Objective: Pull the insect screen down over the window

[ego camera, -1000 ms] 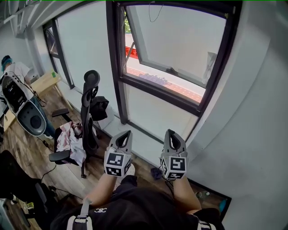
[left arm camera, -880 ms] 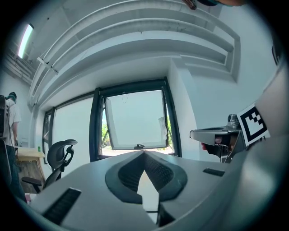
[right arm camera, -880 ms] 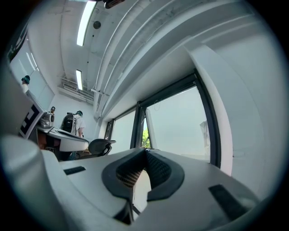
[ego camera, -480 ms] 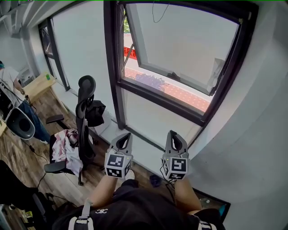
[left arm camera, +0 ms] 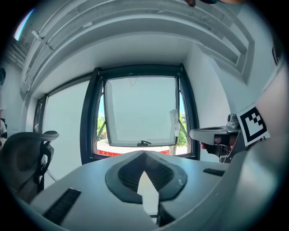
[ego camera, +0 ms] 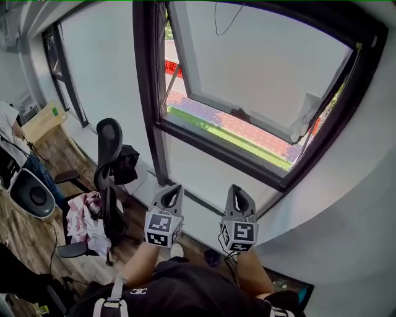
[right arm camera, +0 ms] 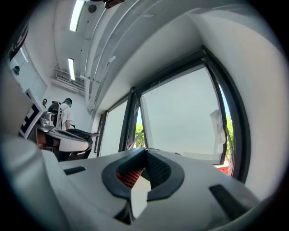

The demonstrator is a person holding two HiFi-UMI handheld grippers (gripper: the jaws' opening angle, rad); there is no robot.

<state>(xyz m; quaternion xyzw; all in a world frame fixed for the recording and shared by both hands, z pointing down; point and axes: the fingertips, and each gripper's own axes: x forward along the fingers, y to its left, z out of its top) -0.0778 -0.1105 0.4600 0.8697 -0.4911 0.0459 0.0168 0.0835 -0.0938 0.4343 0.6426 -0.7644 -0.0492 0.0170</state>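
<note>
A dark-framed window (ego camera: 148,93) fills the upper head view, its glass sash (ego camera: 260,68) tilted open outward with a handle (ego camera: 240,113) on its lower rail. A thin cord (ego camera: 218,18) hangs from the frame's top; no screen is seen over the opening. My left gripper (ego camera: 168,197) and right gripper (ego camera: 238,198) are held side by side below the sill, pointing at the window, both shut and empty. The left gripper view looks past its shut gripper (left arm camera: 143,155) at the window (left arm camera: 140,113). From the right gripper (right arm camera: 145,153) the window (right arm camera: 180,117) shows at an angle.
A black office chair (ego camera: 108,161) draped with clothes stands at the left on the wooden floor. A person (ego camera: 9,124) and a rounded dark machine (ego camera: 31,192) are at the far left. A white wall (ego camera: 346,204) closes the right side.
The head view has tipped up and nearer the window, so more of the sash and the green outside shows. Both grippers stay shut and side by side.
</note>
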